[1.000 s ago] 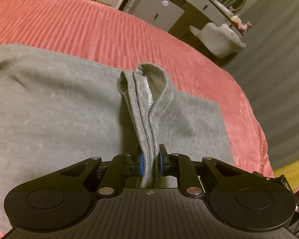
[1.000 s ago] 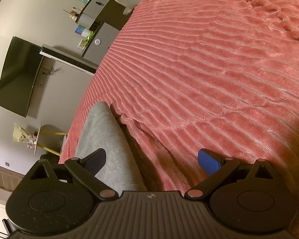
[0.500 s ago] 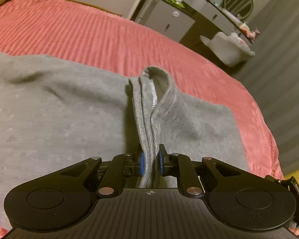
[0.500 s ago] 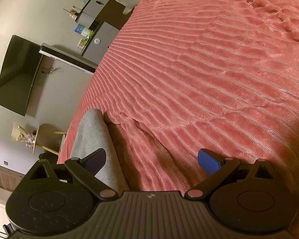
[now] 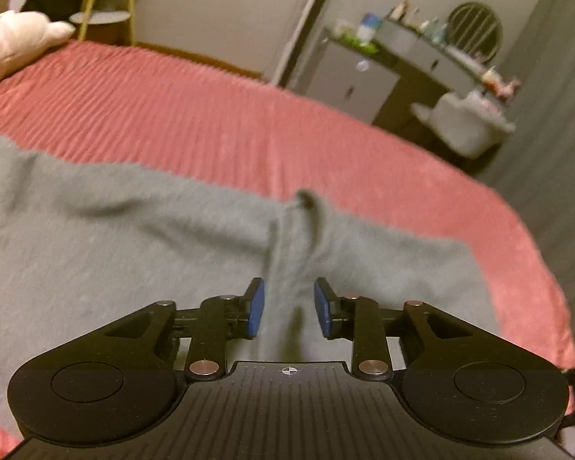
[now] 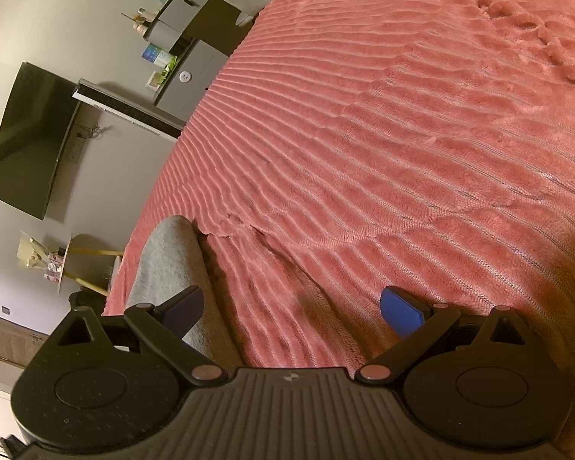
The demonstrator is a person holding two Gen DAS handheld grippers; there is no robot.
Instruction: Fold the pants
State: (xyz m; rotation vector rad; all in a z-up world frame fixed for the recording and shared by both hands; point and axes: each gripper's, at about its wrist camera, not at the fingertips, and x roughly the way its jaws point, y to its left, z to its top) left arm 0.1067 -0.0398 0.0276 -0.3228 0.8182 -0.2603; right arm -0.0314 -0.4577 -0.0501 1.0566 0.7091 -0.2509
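Note:
Grey pants (image 5: 115, 253) lie spread across the pink ribbed bedspread (image 5: 211, 115). A pinched ridge of their hem (image 5: 291, 245) stands up between the blue pads of my left gripper (image 5: 289, 308), whose jaws are opening; the pads stand apart from the cloth on both sides. In the right wrist view a rounded edge of the grey pants (image 6: 168, 253) lies at lower left. My right gripper (image 6: 291, 308) hovers wide open over the bedspread (image 6: 402, 134), its left finger above the pants' edge and nothing between the fingers.
A grey dresser with bottles (image 5: 368, 73) and a pale chair (image 5: 467, 122) stand past the bed's far edge. A cream plush toy (image 5: 15, 46) lies at the bed's far left. A wall TV (image 6: 30, 142) and a small side table (image 6: 69, 264) stand to the left.
My left gripper has let go of the hem fold: its pads, pressed on the cloth before, now stand apart. The fold has sunk lower and the view has tilted up. The right gripper has kept still.

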